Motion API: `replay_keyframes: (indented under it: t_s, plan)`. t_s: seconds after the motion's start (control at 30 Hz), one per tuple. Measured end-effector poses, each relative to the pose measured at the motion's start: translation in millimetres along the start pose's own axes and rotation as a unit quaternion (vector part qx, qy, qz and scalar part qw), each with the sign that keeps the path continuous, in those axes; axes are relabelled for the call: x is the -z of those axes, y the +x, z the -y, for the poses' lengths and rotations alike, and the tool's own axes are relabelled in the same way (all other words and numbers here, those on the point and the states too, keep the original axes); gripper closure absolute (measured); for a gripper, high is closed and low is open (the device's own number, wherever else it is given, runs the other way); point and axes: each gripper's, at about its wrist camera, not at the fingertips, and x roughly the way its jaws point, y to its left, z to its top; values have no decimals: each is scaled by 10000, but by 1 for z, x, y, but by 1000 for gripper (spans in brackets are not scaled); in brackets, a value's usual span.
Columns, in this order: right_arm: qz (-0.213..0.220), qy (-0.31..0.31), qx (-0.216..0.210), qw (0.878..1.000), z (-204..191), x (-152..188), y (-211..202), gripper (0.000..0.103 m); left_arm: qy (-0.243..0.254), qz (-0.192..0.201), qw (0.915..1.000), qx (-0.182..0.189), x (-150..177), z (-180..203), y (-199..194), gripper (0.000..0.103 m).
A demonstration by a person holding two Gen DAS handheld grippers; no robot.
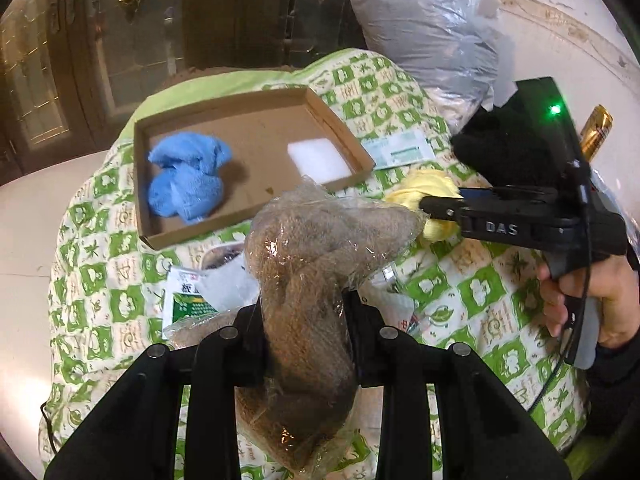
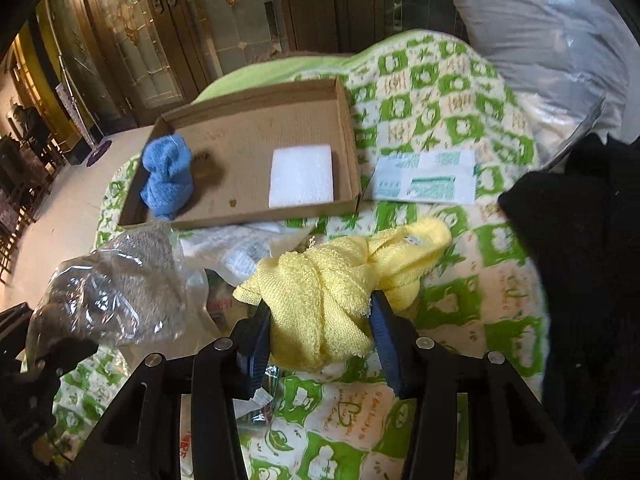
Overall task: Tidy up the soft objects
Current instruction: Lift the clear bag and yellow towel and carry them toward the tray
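My left gripper (image 1: pixel 306 308) is shut on a brown fibrous bundle wrapped in clear plastic (image 1: pixel 320 240), lifted above the quilt. The bundle (image 2: pixel 120 280) also shows at the left of the right wrist view. My right gripper (image 2: pixel 320 312) is shut on a crumpled yellow cloth (image 2: pixel 340 272), held off the quilt. From the left wrist view, that right gripper (image 1: pixel 436 210) is at the right, in a person's hand, with the yellow cloth (image 1: pixel 424 186) at its tip. Beyond both lies a shallow cardboard tray (image 1: pixel 256 98) holding a blue cloth (image 1: pixel 186 178) and a white foam pad (image 1: pixel 318 160).
A green-and-white checked quilt (image 2: pixel 440 92) covers the surface. A black cloth (image 2: pixel 580 240) lies at the right, and a green-printed packet (image 2: pixel 428 182) sits beside the tray. Loose packets and papers (image 1: pixel 192 300) lie under the bundle. A grey plastic-wrapped bag (image 1: pixel 432 28) sits behind, and a gold can (image 1: pixel 598 130) stands at the right.
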Motion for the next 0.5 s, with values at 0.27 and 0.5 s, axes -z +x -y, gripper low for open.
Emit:
replay_keyframes:
  t_s: [0.27, 0.5]
  plan:
    - [170, -76, 28, 9998, -6, 2, -23, 58, -14, 128, 9999, -37, -9, -2, -5, 75]
    - [154, -144, 60, 9998, -7, 2, -23, 58, -20, 103, 9999, -34, -12, -3, -3, 75]
